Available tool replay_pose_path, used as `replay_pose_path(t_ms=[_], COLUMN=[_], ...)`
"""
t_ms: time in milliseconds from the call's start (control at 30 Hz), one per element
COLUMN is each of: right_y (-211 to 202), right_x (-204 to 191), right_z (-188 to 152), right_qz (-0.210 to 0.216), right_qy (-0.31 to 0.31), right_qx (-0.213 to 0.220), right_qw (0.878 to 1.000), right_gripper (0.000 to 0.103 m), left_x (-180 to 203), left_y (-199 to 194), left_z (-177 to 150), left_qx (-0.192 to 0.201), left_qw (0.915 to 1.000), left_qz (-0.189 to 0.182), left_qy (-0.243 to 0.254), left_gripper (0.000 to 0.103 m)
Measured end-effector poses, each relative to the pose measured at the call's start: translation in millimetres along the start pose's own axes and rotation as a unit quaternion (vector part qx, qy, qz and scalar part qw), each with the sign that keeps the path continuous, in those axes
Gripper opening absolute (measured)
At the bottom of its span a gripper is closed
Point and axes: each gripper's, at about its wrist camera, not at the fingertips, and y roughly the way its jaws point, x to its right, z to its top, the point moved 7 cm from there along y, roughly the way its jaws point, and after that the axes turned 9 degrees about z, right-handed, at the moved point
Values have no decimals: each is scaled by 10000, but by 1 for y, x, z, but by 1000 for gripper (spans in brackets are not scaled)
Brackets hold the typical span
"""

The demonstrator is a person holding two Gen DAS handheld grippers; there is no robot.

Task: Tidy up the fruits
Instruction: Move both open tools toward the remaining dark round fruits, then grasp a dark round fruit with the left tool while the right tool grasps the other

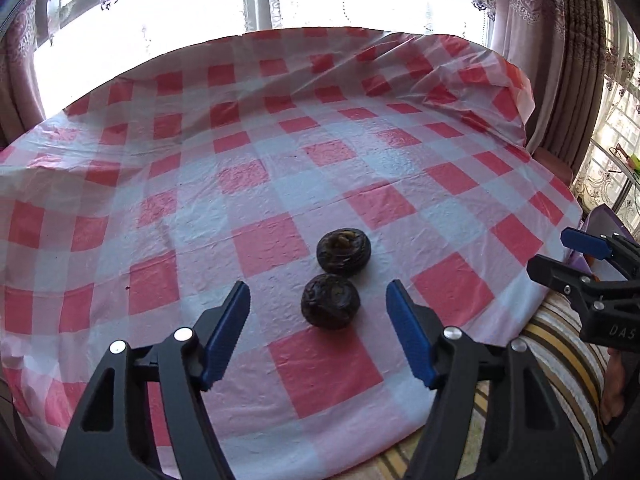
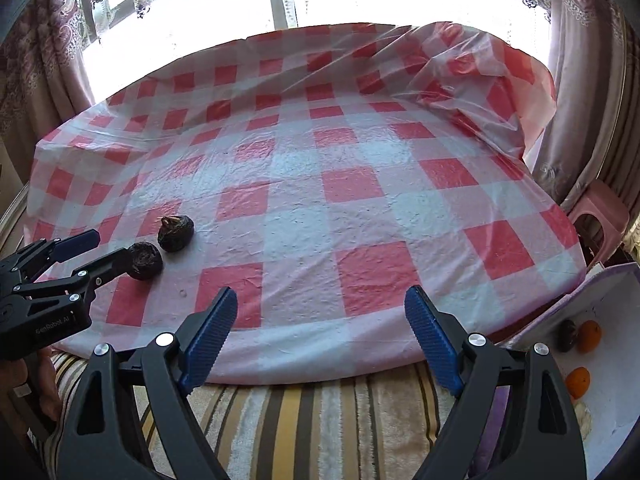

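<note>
The nearer dark fruit lies just ahead, centred between the spread, empty fingers of the left gripper, much closer than the right gripper.

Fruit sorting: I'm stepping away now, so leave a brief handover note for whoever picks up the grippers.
Left gripper: open, empty, aimed at the near dark fruit.
Right gripper: open, empty, over the checked tablecloth.
On the cloth: two dark fruits, the far dark fruit just behind the near one.
Done: a dark fruit and two orange fruits lie in the white box at right.
Left: box both dark fruits.
</note>
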Motion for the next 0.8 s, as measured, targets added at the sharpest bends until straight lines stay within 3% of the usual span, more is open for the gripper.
replay_pose_path(t_ms=[167,300,500,600,800], right_y=[12,21,29,31,37], right_x=[-17,-22,-27,-29,-37], right_z=[6,9,12,13,18], right_qz=[83,87,91,89,106], right_qy=[-145,-232,-304,-327,-420], right_qx=[-5,-31,-66,-73,-53], right_qw=[9999,9997,9995,9994,9990], right_gripper=[83,84,83,84,84], left_x=[-3,11,23,23,16], left_y=[8,11,26,32,32], left_z=[-7,-7,-9,-10,-10], left_qx=[-97,-85,-205,-278,-270], left_qw=[9999,9988,9957,9955,9975], left_qz=[-9,63,228,212,107], left_qy=[118,483,871,877,648], left_gripper=[66,65,50,39,38])
